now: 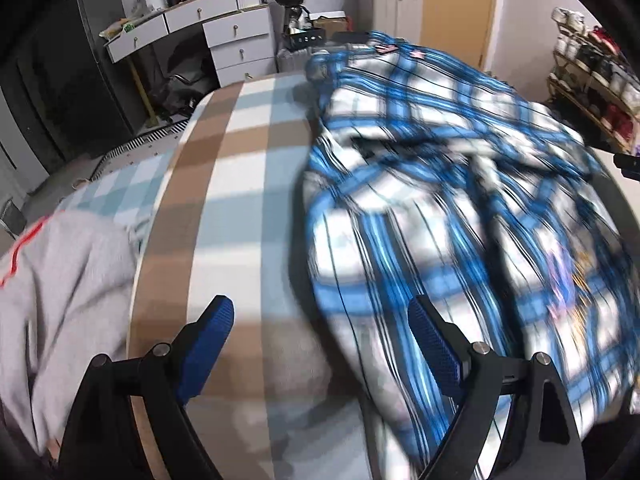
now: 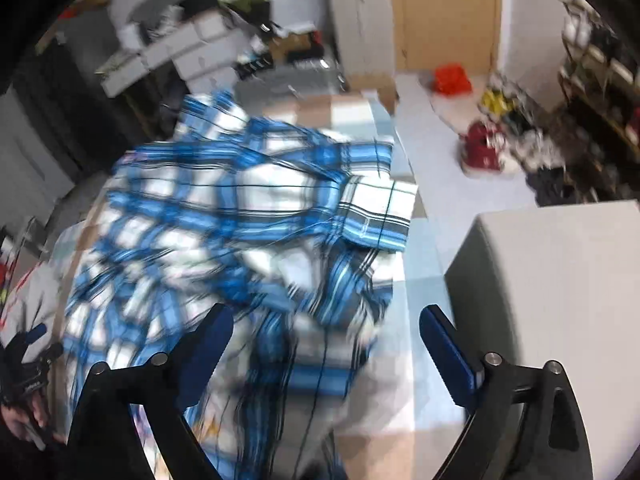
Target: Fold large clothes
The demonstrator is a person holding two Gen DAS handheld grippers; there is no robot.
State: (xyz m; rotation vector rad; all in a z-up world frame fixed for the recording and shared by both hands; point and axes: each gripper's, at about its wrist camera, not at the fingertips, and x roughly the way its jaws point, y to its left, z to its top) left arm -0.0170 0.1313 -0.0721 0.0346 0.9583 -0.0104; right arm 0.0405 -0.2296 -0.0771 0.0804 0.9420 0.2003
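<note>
A large blue-and-white plaid shirt (image 1: 432, 184) lies crumpled on a surface under a brown, pale blue and white checked cover (image 1: 240, 168). My left gripper (image 1: 320, 308) hangs open over the cover at the shirt's left edge, with nothing between its blue pads. In the right wrist view the shirt (image 2: 224, 216) is blurred, with one cuff (image 2: 376, 216) turned up. My right gripper (image 2: 326, 314) stands open above the shirt's near right part, holding nothing. The left gripper (image 2: 44, 342) shows at the lower left there, in a person's hand.
A grey garment with an orange stripe (image 1: 60, 280) lies at the left. A white block (image 2: 552, 280) stands close on the right. Beyond the surface are a drawer desk (image 1: 232, 32), a white cabinet (image 1: 390, 4), a shoe rack (image 1: 592, 80) and floor clutter (image 2: 484, 148).
</note>
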